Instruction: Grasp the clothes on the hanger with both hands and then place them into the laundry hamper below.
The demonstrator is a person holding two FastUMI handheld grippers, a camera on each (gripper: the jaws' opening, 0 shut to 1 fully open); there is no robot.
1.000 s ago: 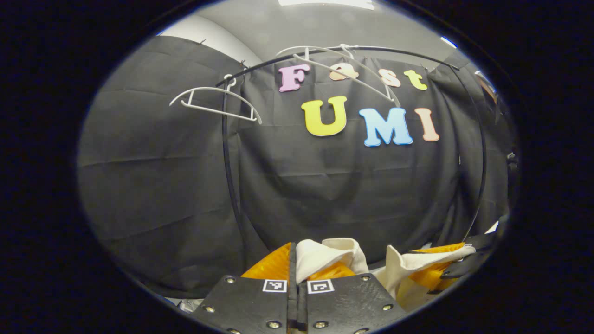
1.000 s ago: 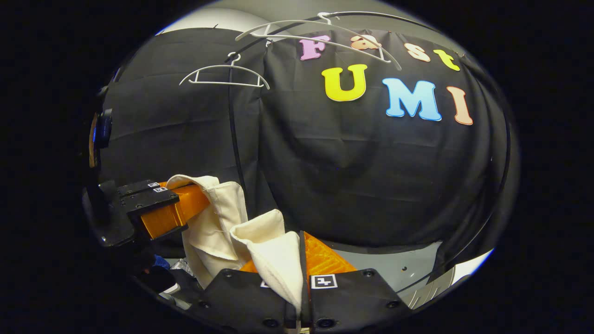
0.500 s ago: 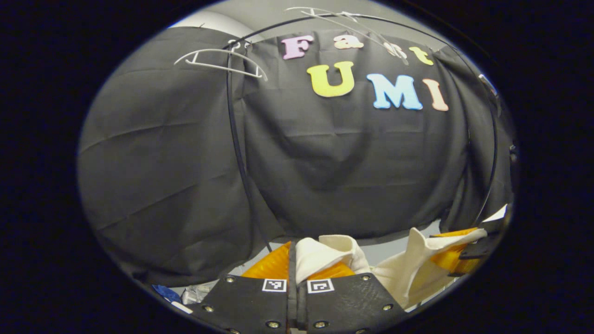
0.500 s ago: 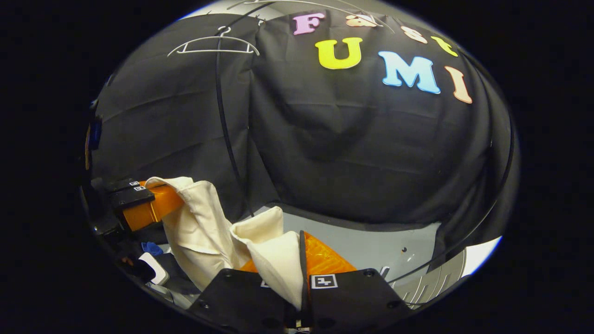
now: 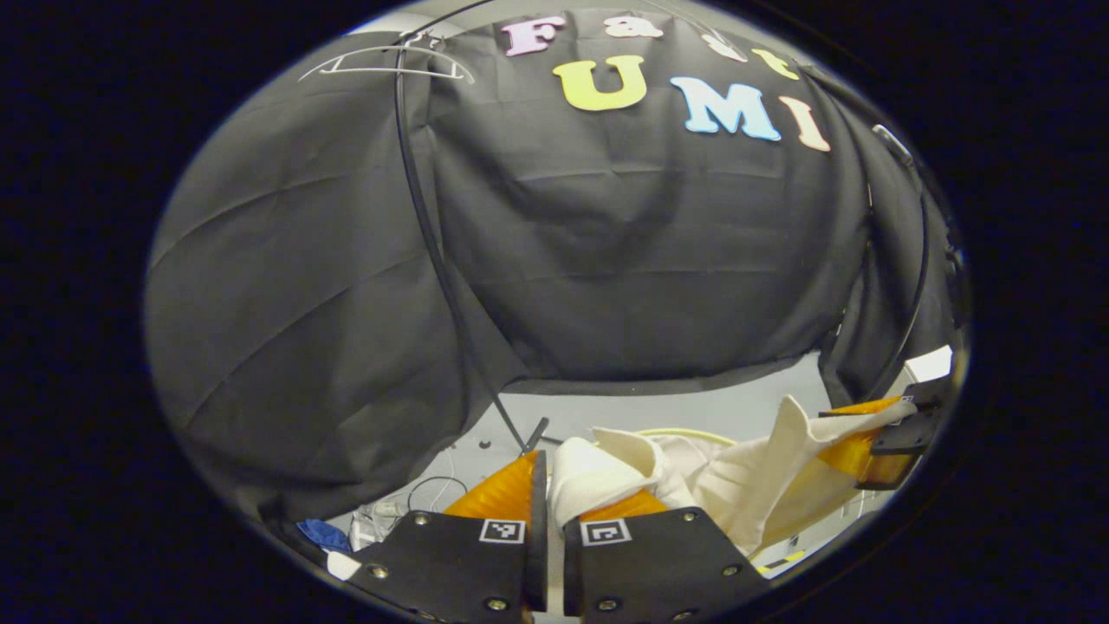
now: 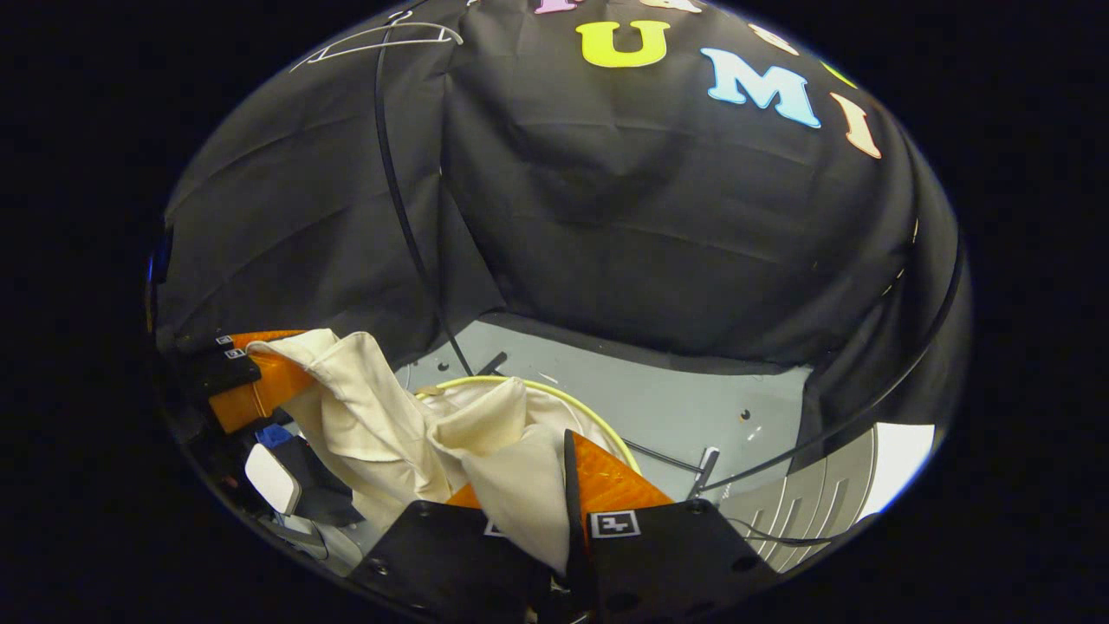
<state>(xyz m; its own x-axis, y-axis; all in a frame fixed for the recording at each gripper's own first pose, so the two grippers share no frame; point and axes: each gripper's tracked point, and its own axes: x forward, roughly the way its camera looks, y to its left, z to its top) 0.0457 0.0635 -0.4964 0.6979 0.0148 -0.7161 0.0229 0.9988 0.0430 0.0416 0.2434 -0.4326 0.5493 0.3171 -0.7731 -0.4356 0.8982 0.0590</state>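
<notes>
The garment (image 5: 745,481) is plain cream, with no print, and it reads the same cream in the right gripper view (image 6: 381,425). The hamper's rim (image 6: 528,387) is pale yellow-green. The floor (image 6: 684,407) is light grey. The booth's cloth wall (image 5: 624,260) is black. The hanger (image 5: 385,65) is white, and the garment rack's tube (image 5: 420,217) is black. A small scrap of cloth (image 5: 322,533) on the floor is blue. Each gripper body carries a black-and-white square marker (image 5: 502,530)

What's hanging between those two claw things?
A cream garment spans the stretch: one end is pinched in the left gripper, the other in the right gripper. The right gripper view shows it sagging over the hamper's yellow rim.
</notes>
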